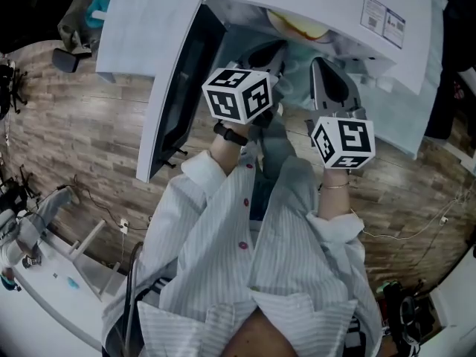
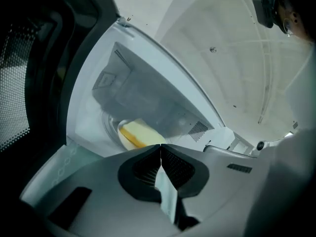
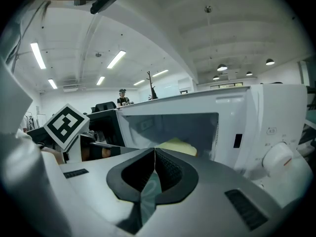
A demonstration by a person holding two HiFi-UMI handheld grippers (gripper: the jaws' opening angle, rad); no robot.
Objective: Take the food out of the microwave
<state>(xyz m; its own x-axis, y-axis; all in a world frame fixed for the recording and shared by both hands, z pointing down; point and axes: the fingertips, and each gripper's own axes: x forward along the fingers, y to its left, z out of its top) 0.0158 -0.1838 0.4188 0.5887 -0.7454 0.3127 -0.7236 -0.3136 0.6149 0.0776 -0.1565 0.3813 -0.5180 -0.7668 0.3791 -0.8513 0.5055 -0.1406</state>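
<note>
The white microwave (image 1: 387, 43) stands with its dark door (image 1: 178, 88) swung wide to the left. Inside the cavity lies the yellow food (image 1: 297, 25) on a pale plate, also seen as the food (image 2: 138, 134) low in the cavity and as the food (image 3: 178, 146) behind the jaw tips. My left gripper (image 1: 274, 49) is shut with nothing in it, just in front of the opening; its tips (image 2: 161, 146) meet short of the plate. Beside it, my right gripper (image 1: 318, 67) is likewise shut and empty, tips (image 3: 155, 149) touching, level with the cavity.
The open door (image 2: 19, 83) with its mesh window stands close on the left. Control knobs (image 3: 279, 159) sit on the microwave's right panel. The left gripper's marker cube (image 3: 66, 126) shows nearby. A wooden floor (image 1: 82, 140) and a white table (image 1: 52, 274) with cables lie below left.
</note>
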